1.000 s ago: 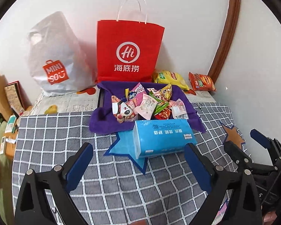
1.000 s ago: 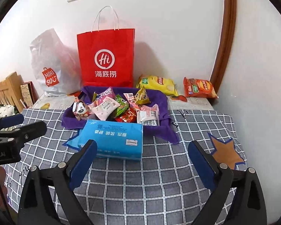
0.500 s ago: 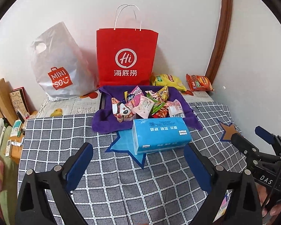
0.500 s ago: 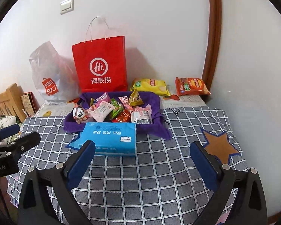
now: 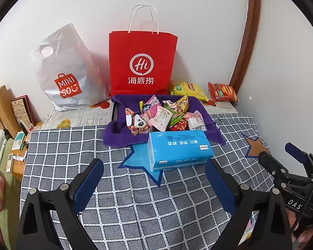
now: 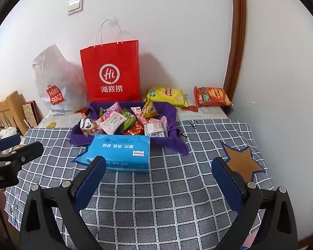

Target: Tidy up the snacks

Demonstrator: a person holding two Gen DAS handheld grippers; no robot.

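Note:
A pile of small snack packets (image 5: 162,114) lies on a purple cloth-lined tray (image 5: 119,133) at the back of the checked table; it also shows in the right wrist view (image 6: 125,120). A yellow chip bag (image 5: 187,89) and an orange chip bag (image 5: 222,92) lie against the wall, right of the tray. My left gripper (image 5: 154,179) is open and empty, well in front of the tray. My right gripper (image 6: 158,179) is open and empty too, also held back over the table.
A blue tissue pack (image 5: 179,149) lies just in front of the tray. A red paper bag (image 5: 141,62) and a grey plastic bag (image 5: 66,73) stand against the wall. The checked tablecloth (image 6: 156,204) has star patches. Clutter sits off the left edge.
Both grippers have pulled back and risen from the table, so the snacks and tissue pack look smaller and farther away. Both stay open.

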